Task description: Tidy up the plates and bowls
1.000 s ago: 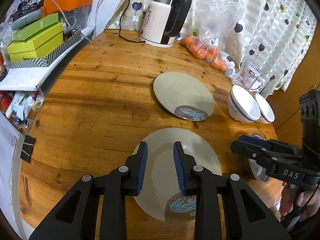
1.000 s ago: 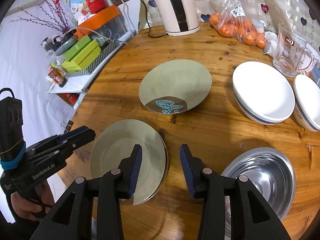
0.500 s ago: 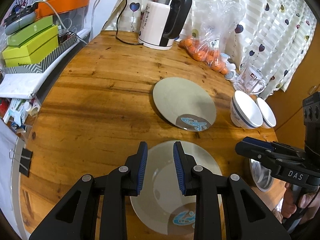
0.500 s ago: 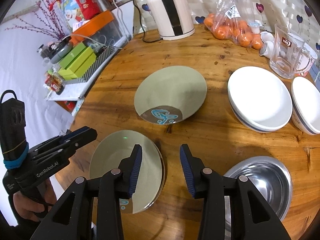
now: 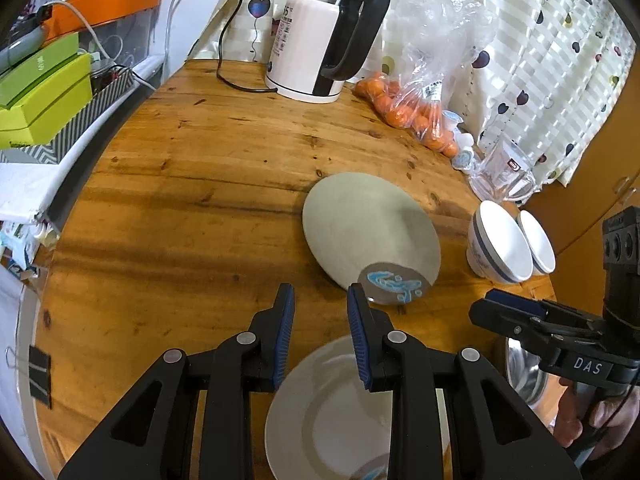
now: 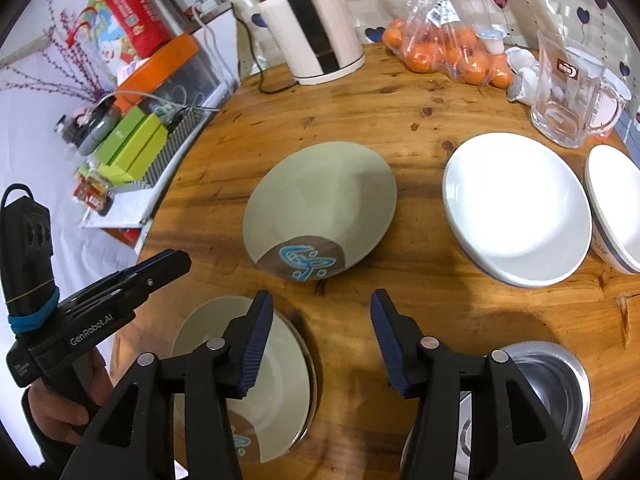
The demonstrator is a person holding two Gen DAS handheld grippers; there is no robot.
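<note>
A grey-green plate [image 5: 368, 228] [image 6: 320, 208] with a brown and blue patch lies mid-table. A matching plate [image 5: 332, 412] [image 6: 276, 380] lies at the near edge, with a second rim showing under it. My left gripper [image 5: 320, 300] hovers over bare wood between the two plates. Its jaws are opening slightly and nothing is between them. My right gripper [image 6: 322, 308] hangs just short of the middle plate. Its jaws are opening wider and are also empty. Two white bowls [image 6: 516, 204] [image 6: 616, 208] sit to the right, and a steel bowl [image 6: 560, 392] sits near right.
At the back stand a kettle [image 5: 324, 36] with its cord, a bag of oranges [image 5: 416, 112] and a glass mug [image 6: 568, 92]. Green boxes [image 5: 40, 96] sit on a shelf beyond the left table edge. A hand holds each gripper.
Both grippers have moved forward toward the middle plate, so the near plate now lies under their bases. The right jaws stand visibly wider apart.
</note>
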